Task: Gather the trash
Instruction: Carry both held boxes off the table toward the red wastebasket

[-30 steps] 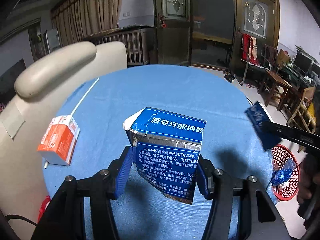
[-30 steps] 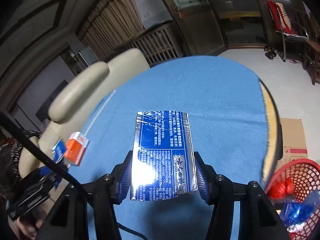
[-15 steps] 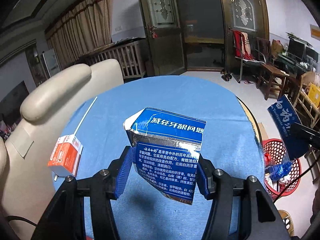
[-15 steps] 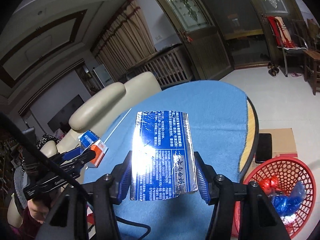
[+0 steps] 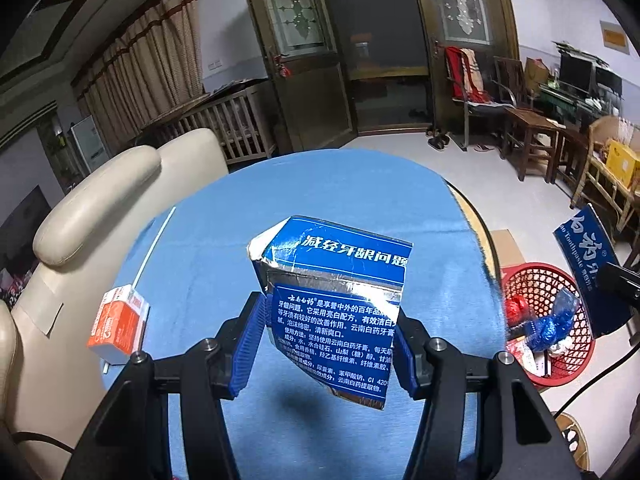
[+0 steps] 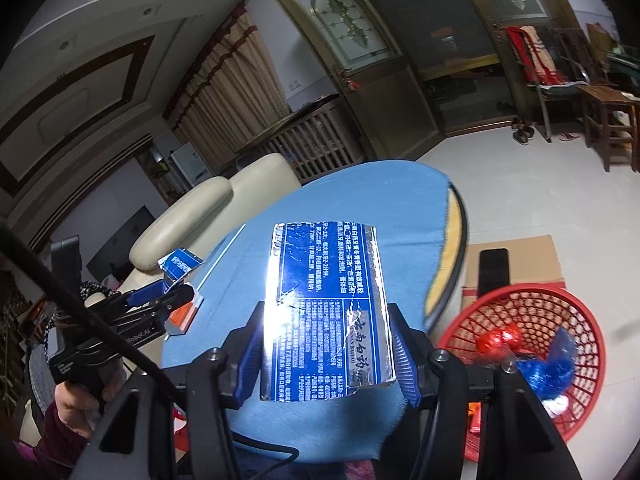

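My left gripper is shut on a torn blue and silver toothpaste box and holds it above the blue round table. My right gripper is shut on a second flattened blue toothpaste box, held above the table's right edge. That box also shows at the right of the left wrist view, above the red mesh basket. An orange and white carton stands on the table at the left. The left gripper shows in the right wrist view.
The red basket sits on the floor right of the table, holding red and blue wrappers. A flat cardboard sheet lies behind it. A cream armchair stands left of the table. A white straw lies on the cloth.
Both grippers have risen and tilted up, still shut on their boxes. The right gripper has swung right, so the red basket shows more fully beneath it.
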